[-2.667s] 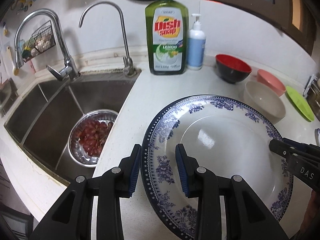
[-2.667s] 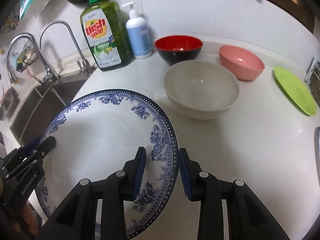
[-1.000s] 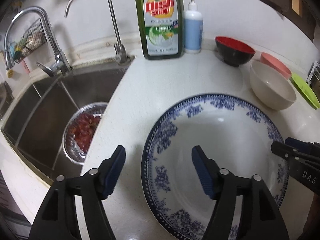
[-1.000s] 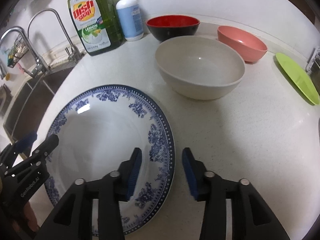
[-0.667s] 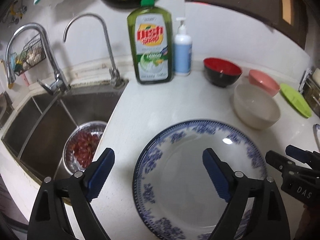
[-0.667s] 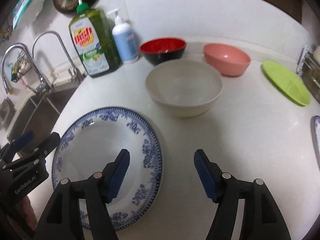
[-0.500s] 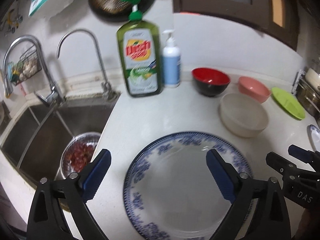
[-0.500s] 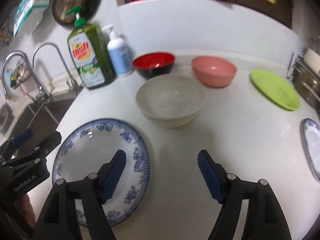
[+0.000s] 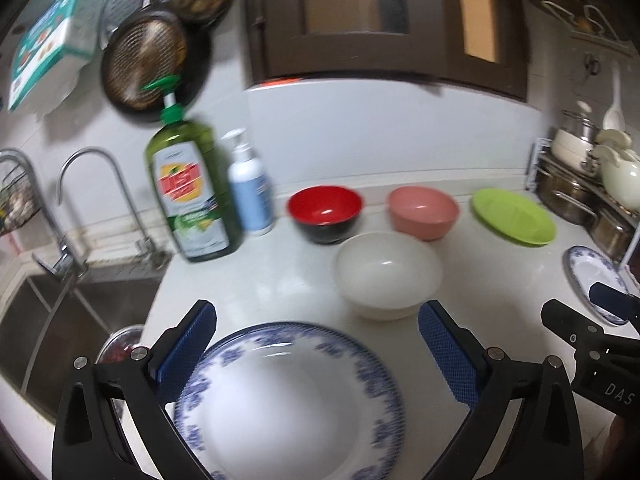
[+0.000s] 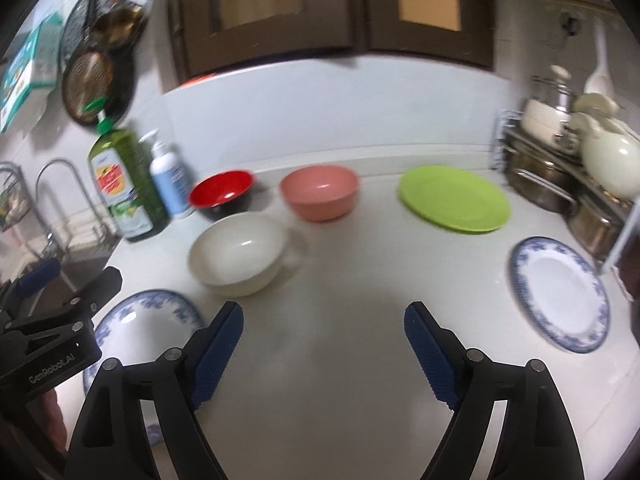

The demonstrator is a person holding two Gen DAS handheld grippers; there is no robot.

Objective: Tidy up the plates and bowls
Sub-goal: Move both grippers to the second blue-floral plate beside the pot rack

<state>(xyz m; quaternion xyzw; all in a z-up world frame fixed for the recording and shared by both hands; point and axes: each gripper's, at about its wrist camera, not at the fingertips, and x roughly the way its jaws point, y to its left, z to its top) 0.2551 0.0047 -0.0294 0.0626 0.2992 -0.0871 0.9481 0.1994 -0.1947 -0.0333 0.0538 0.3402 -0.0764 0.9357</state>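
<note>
At nine o'clock, steel sink [image 9: 60, 320] sunk into white table [image 10: 340, 320], green dish-soap bottle [image 9: 188, 196] and pale blue pump bottle [image 9: 250, 192] behind. Left hand-held gripper [image 9: 316, 344] spread wide, empty, above large blue-and-white patterned plate [image 9: 288, 400] lying flat at six o'clock. Cream bowl [image 9: 386, 276] just beyond at twelve; red-and-black bowl [image 9: 325, 212] and pink bowl [image 9: 423, 211] farther back. Right hand-held gripper [image 10: 323, 344] likewise agape over bare table. Lime-green plate [image 10: 454, 198] at one o'clock, smaller blue-rimmed plate [image 10: 560, 292] at three.
</note>
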